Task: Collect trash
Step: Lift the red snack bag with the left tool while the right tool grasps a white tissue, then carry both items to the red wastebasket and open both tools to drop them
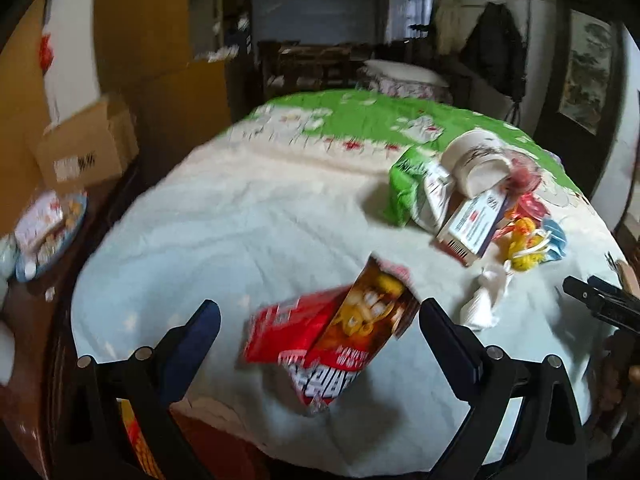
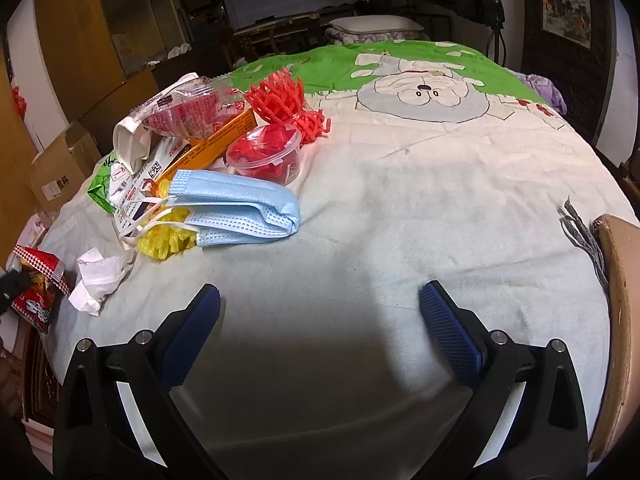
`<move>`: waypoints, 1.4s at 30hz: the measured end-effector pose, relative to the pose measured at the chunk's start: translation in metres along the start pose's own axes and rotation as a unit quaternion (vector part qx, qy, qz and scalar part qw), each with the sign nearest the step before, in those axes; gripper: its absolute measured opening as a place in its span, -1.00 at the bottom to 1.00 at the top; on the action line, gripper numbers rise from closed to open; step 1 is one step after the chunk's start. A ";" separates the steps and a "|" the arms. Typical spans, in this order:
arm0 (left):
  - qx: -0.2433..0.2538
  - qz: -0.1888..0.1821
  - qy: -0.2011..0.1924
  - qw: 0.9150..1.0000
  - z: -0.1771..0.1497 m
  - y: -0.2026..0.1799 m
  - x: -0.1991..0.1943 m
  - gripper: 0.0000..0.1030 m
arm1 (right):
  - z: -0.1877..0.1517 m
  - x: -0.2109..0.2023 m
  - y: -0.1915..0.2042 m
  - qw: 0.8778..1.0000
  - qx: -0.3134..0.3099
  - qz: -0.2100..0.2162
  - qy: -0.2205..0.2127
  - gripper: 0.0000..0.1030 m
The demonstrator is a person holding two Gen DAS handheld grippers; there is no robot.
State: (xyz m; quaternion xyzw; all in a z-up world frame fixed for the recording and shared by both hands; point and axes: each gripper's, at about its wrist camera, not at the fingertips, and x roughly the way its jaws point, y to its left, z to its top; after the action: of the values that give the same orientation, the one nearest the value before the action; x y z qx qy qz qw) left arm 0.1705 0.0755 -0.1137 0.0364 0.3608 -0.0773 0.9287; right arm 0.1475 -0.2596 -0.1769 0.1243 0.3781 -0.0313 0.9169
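A red and yellow snack wrapper [image 1: 332,336] lies at the near edge of the cloth-covered table [image 1: 240,216], between the fingers of my open left gripper [image 1: 318,316]. It also shows in the right wrist view [image 2: 38,288]. A crumpled white tissue [image 2: 100,276], blue face masks [image 2: 240,212], yellow netting [image 2: 164,236], small cartons [image 2: 140,176], a clear tub of red bits [image 2: 266,156], red netting [image 2: 284,100], a white cup [image 2: 130,144] and a green wrapper [image 2: 100,188] lie in a pile at the table's left. My right gripper [image 2: 320,304] is open and empty over bare cloth.
Cardboard boxes [image 1: 84,148] stand to the left of the table. A plate with packets [image 1: 48,232] sits on a low wooden surface at the left. A wooden chair edge [image 2: 620,320] is at the right. Dark furniture and a pillow stand behind.
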 end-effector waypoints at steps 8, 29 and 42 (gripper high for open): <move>0.040 0.011 0.067 0.997 -0.008 -0.018 0.055 0.57 | -0.001 -0.002 0.002 1.000 -0.002 0.006 -0.006 0.89; -0.062 -0.007 0.038 0.997 -0.018 0.052 -0.010 0.20 | -0.004 0.017 0.159 0.984 -0.117 0.127 0.030 -0.40; -0.125 0.063 0.047 0.989 -0.078 0.133 -0.061 0.25 | -0.012 -0.050 0.186 0.973 -0.140 0.184 0.004 -0.41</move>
State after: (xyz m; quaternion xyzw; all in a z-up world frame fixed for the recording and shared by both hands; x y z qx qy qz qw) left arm 0.0972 0.2234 -0.1281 -0.0534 0.4078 0.0285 0.9111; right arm 0.1321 -0.0786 -0.1122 0.0623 0.3529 0.1912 0.9138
